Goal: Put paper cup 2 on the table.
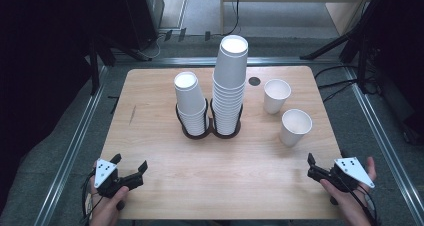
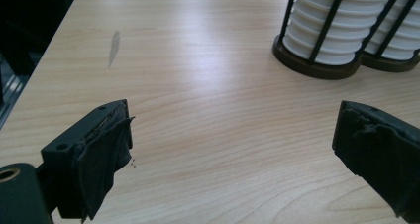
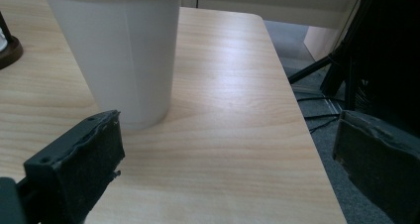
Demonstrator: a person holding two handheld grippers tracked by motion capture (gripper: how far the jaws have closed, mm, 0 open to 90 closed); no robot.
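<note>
Wooden table (image 1: 165, 186), pale grain, a dark streak near its left edge; a small dark round mark at the far side, right of the stacks

Black double-ring holder (image 1: 210, 131) at table centre, carrying two columns of nested white paper cups; tall stack (image 1: 230, 86) in the right ring, short stack (image 1: 191, 103) in the left ring, the two just beside each other

Two loose cups upright to the right of the holder, apart from it and from each other; far cup (image 1: 276, 96), near cup (image 1: 295, 127); both look empty from above

Left gripper (image 1: 131, 172) at the near left corner, jaws apart, nothing between them; right gripper (image 1: 311, 167) at the near right edge, jaws apart, also empty, pointing toward the near cup but short of it

Judgement on progress: stacking mostly done, two cups left to add; neither loose cup is held or touched, so the next pick is not yet begun; near cup is the likely next one

Views compared: right gripper view has the near cup (image 3: 116, 50) close ahead, left of the jaw line, so the wall is not yet centred between the jaws; left gripper view shows the holder's ring base (image 2: 317, 68) and cup rims through its bars, well ahead; high view alone gives stack heights and the far cup
</note>
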